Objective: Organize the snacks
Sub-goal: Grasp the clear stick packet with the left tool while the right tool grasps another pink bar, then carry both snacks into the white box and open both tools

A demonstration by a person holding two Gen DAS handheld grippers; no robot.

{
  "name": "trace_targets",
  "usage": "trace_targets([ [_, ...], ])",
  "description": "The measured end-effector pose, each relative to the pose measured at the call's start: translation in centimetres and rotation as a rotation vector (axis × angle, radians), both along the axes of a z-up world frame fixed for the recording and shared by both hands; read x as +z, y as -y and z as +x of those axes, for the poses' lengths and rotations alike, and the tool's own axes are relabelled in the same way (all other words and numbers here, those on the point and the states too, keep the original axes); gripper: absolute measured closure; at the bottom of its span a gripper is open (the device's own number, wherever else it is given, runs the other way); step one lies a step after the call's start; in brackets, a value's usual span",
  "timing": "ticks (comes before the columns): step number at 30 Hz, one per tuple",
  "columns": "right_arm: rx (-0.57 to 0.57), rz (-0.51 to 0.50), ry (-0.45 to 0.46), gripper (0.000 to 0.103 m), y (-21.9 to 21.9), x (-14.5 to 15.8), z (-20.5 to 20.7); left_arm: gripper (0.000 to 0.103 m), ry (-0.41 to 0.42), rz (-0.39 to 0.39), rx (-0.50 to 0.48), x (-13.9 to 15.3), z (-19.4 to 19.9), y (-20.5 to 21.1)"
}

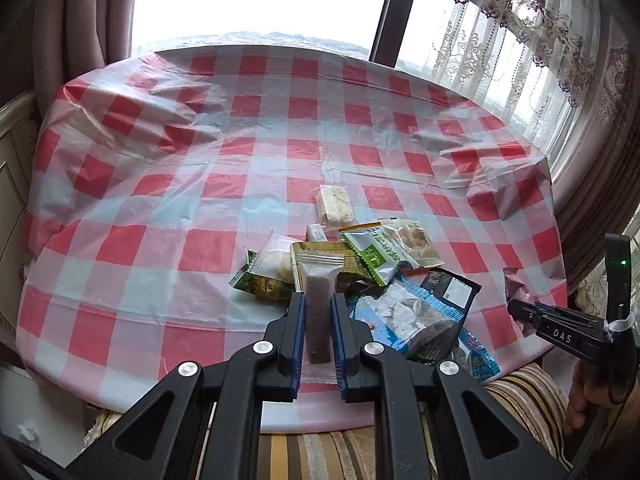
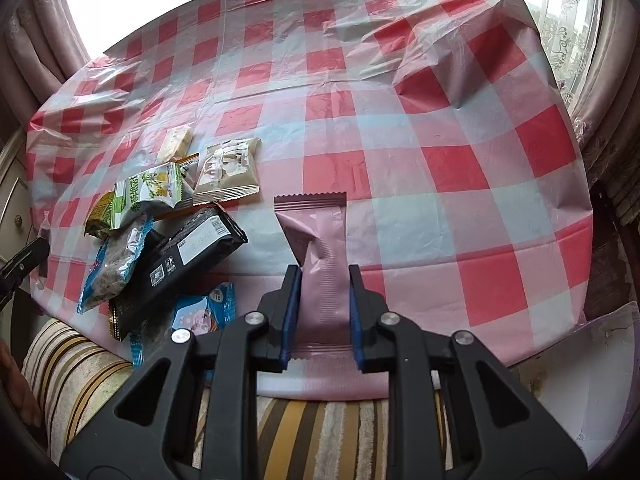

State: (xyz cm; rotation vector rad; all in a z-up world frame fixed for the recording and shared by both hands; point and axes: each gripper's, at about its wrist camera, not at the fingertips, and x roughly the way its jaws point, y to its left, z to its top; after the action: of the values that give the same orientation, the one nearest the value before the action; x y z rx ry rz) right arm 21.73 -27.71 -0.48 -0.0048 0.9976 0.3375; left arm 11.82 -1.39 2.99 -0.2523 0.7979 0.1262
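Note:
My left gripper (image 1: 319, 300) is shut on a clear-wrapped brown snack bar (image 1: 319, 304), held above the near table edge. My right gripper (image 2: 324, 274) is shut on a pink snack packet (image 2: 320, 248), held over the checked cloth. A pile of snacks lies between them: a green packet (image 1: 376, 254), a blue packet (image 1: 416, 312), a black packet (image 2: 188, 256), a beige packet (image 2: 230, 172) and a small white bar (image 1: 334, 204). The right gripper also shows at the right edge of the left wrist view (image 1: 520, 308).
The round table carries a wrinkled red-and-white checked plastic cloth (image 1: 200, 140). A striped cushion (image 2: 320, 420) lies below the near edge. Curtains (image 1: 520, 40) and a window stand behind. A cabinet (image 1: 12, 160) is at the left.

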Motion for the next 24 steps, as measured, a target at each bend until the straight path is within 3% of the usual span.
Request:
trace_targets([
  [10,-0.076,0.064,0.007,0.077,5.5,1.2,-2.8,0.09,-0.008,0.002,-0.176,1.7,1.0,5.9],
  [24,-0.254,0.076,0.0,0.077,15.1,0.7,-5.8,0.09,-0.052,-0.017,-0.503,2.2,2.8,19.2],
])
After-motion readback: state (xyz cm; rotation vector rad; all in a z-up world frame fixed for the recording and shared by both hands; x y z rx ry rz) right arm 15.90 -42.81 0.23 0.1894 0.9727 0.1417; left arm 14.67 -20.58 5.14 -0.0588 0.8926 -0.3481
